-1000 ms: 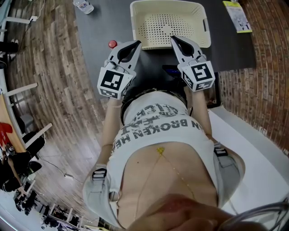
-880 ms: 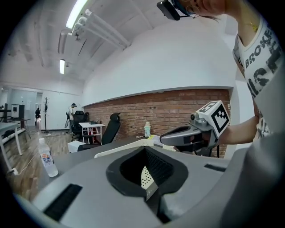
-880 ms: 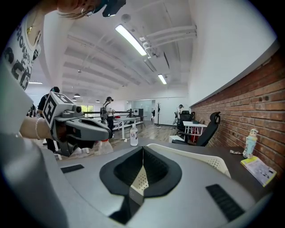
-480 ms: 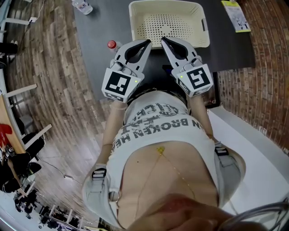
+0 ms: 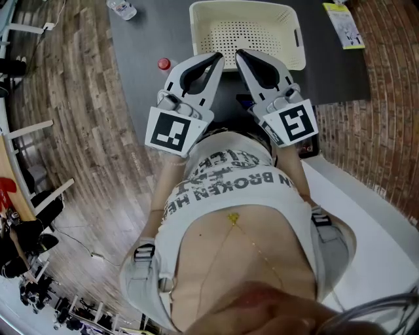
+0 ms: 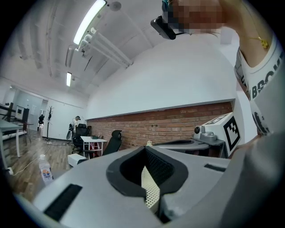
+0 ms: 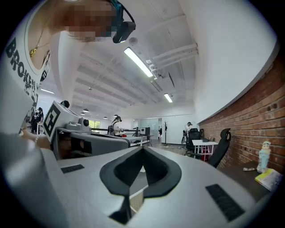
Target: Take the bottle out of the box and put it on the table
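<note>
Fingers: the jaws of the left gripper (image 5: 218,58) and of the right gripper (image 5: 240,53) are pressed together at the tips. Nothing is gripped in either, as confirmed in the left gripper view (image 6: 144,149) and the right gripper view (image 7: 142,150).
Change: over the last second both grippers have been lifted and carried toward 12 o'clock. The tips, earlier short of the cream perforated basket (image 5: 296,36), are now laid over its near rim. The jaws were kept closed throughout.
Meaning: an approach to the box is judged to be under way; no grasp has been started.
Bottle: no bottle is seen in the uncovered part of the basket, and the near edge is hidden by the jaws. A red-capped bottle (image 5: 163,64) is stood on the table (image 5: 150,33) at 9 o'clock of the left tips, just beside the basket. The removal may already be done.
Surface: dark tabletop. A clear bottle (image 5: 122,8) is lying at 11 o'clock and a booklet (image 5: 344,23) at 1 o'clock, both well apart from the basket.
Room: wood floor (image 5: 72,98) at 9 o'clock, brick wall (image 5: 386,98) at 3 o'clock. Office chairs (image 6: 111,140) and strip lights (image 7: 142,62) are noted.
</note>
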Motion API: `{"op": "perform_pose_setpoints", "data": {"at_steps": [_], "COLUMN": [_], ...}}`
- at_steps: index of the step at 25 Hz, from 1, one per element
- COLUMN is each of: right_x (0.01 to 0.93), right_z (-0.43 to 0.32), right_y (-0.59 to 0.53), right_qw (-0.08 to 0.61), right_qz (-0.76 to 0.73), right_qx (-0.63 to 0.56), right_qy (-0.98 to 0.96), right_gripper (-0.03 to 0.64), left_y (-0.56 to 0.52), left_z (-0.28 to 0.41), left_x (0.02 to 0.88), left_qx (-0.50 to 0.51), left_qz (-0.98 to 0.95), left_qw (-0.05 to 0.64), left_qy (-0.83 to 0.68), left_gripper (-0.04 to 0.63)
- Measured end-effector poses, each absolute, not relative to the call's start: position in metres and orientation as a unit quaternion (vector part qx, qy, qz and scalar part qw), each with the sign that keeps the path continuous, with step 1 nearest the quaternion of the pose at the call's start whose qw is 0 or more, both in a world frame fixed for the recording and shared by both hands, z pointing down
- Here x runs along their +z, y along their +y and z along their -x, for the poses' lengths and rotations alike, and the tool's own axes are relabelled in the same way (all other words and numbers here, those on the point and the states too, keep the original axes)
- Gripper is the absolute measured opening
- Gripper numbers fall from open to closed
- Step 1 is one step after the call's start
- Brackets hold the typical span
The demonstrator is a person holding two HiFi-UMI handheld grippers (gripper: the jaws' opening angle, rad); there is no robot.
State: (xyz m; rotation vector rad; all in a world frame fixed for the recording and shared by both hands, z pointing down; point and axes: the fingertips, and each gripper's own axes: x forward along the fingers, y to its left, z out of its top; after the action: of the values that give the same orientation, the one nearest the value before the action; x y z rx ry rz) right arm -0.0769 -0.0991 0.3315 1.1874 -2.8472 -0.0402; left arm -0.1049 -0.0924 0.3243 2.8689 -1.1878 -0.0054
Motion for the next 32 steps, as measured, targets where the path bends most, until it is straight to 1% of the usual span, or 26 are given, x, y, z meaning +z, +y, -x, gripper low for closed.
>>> {"op": "perform_pose_setpoints", "data": {"at_steps": [6, 13, 32], "right_x": [0.329, 0.335, 0.342], "right_z": [0.086, 0.087, 0.088], "right_y": [-0.094, -0.095, -0.094], "right_qw": [0.019, 0.033, 0.046], "right_qz": [-0.372, -0.365, -0.363], "right_qx": [-0.016, -0.007, -0.001], "right_qy": [-0.928, -0.93, -0.931], "right_gripper": [0.008, 0.008, 0.008], "left_y": [-0.089, -0.089, -0.087], "left_z": [0.105, 0.106, 0.107], "left_x": [0.326, 0.331, 0.34], "left_qx": [-0.002, 0.005, 0.01], "left_qz": [-0.921, -0.921, -0.921], "left_qw": [0.02, 0.026, 0.04], "left_qy": [-0.389, -0.389, -0.387], "left_gripper": [0.006, 0.006, 0.006]}}
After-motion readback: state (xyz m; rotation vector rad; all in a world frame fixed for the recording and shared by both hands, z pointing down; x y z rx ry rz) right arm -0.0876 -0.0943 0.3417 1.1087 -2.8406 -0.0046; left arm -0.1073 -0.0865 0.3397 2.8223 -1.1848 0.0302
